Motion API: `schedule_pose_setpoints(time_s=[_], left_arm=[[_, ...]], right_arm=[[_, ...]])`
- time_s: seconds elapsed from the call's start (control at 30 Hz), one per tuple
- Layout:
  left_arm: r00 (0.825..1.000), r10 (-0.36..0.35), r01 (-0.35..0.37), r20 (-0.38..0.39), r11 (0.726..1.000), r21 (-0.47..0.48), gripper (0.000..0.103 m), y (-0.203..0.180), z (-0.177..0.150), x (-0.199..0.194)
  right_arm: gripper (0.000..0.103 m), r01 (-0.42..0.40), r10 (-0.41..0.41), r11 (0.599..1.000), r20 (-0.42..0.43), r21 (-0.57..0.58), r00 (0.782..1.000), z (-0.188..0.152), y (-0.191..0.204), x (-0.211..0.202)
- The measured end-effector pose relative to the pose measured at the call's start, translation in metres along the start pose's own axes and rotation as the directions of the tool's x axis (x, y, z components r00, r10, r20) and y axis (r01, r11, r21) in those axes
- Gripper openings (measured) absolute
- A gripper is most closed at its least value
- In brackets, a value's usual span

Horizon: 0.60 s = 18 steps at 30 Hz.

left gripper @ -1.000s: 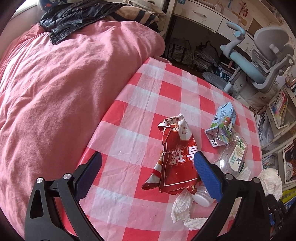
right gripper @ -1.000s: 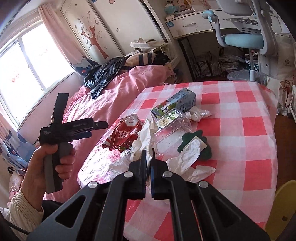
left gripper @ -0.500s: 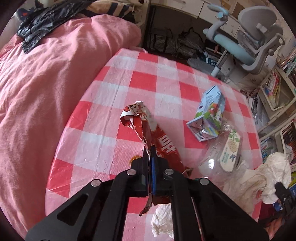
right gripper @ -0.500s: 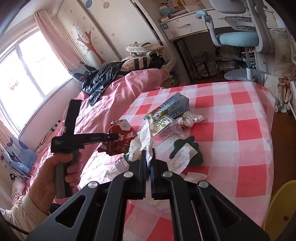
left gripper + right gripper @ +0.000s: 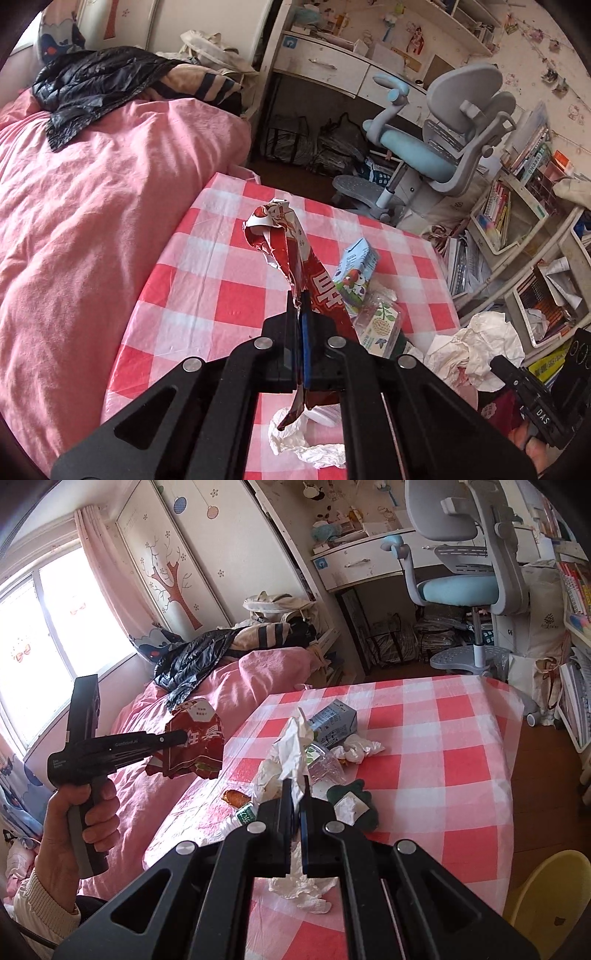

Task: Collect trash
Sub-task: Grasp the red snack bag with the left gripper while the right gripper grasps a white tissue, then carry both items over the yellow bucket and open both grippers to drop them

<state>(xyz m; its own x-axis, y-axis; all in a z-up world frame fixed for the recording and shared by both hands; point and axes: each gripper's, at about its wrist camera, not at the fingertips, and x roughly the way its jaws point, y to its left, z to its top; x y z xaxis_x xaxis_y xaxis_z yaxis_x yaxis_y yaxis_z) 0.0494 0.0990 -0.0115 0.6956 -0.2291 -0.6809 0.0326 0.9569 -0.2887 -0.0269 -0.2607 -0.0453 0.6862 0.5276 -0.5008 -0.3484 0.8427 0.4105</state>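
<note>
My left gripper [image 5: 300, 295] is shut on a torn red snack wrapper [image 5: 284, 236] and holds it lifted above the checked table [image 5: 207, 273]; the wrapper also shows in the right wrist view [image 5: 195, 744], off the table's left edge. My right gripper [image 5: 296, 784] is shut on a crumpled white tissue [image 5: 291, 746] and holds it above the table [image 5: 461, 760]. A small milk carton [image 5: 356, 273] [image 5: 334, 723], a clear plastic bottle [image 5: 380, 325], more tissues [image 5: 356, 747] and a dark green piece [image 5: 356, 805] lie on the table.
A pink bed [image 5: 81, 206] lies left of the table with a black jacket [image 5: 99, 81] on it. A grey-blue desk chair [image 5: 443, 147] and a desk stand beyond. Cluttered shelves [image 5: 517, 236] are at the right. A yellow bin rim [image 5: 550, 897] shows at lower right.
My left gripper closed on the red wrapper and lifted it off the table, towards the bed side. My right gripper stayed shut on the tissue and rose slightly.
</note>
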Motion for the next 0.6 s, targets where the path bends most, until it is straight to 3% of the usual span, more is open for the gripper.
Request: schedule_pose_setpoints(time_s=[0.33,0.6], left_arm=[[0.997,-0.071,0.069,0.011,0.988,0.141,0.002,-0.061,-0.02,-0.007],[0.977,-0.212,0.212,-0.031,0.935,0.285,0.002,-0.166,-0.048,0.0]], right_arm=[[0.004,0.141,-0.14,0.99,0.034,-0.01,0.989,-0.005,-0.021,-0.035],[0.004,0.316,-0.315,0.948,0.052,-0.026,0.948,-0.015,-0.061,-0.08]])
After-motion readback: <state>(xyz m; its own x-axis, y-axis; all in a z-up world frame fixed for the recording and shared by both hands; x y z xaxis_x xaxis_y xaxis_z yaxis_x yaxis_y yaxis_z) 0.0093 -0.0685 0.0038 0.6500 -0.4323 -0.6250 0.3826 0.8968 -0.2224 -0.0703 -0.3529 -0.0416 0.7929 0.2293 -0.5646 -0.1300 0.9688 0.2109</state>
